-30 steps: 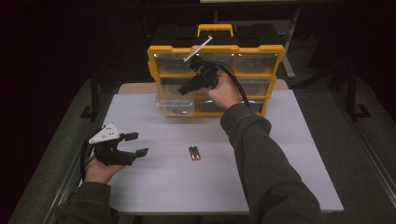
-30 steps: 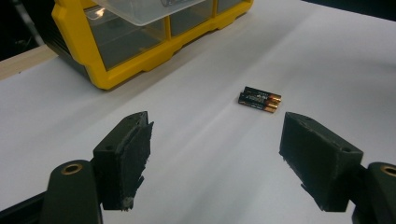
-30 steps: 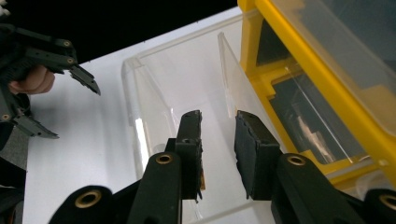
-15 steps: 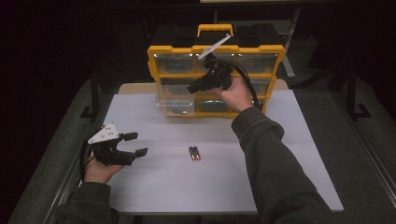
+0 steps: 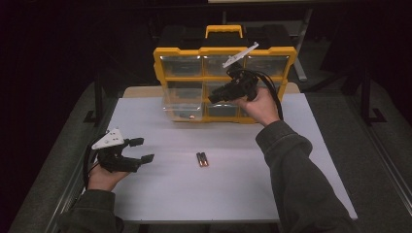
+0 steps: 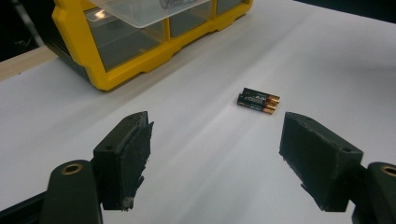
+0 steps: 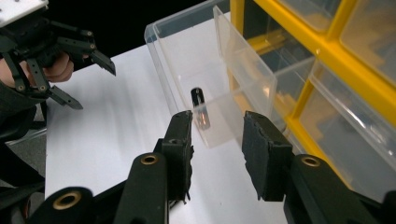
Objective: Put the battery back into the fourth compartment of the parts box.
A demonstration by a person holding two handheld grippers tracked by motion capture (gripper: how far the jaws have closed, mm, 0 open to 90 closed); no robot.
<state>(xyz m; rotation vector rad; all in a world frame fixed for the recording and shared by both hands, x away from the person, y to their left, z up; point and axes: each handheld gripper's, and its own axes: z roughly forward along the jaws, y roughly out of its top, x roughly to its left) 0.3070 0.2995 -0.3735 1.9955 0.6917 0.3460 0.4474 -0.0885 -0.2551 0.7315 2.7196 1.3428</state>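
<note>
The right tongs [image 7: 215, 140] are partly open and hold nothing, raised in front of the yellow organizer [image 5: 194, 56]. Just beyond their tips a battery [image 7: 200, 108] lies inside the pulled-out clear drawer [image 7: 187, 60]. The left tongs [image 6: 215, 154] gape wide, empty, low over the white surface [image 5: 243, 184]. Two batteries [image 6: 258, 100] lie side by side ahead of them, untouched; their label print is too small to read.
</note>
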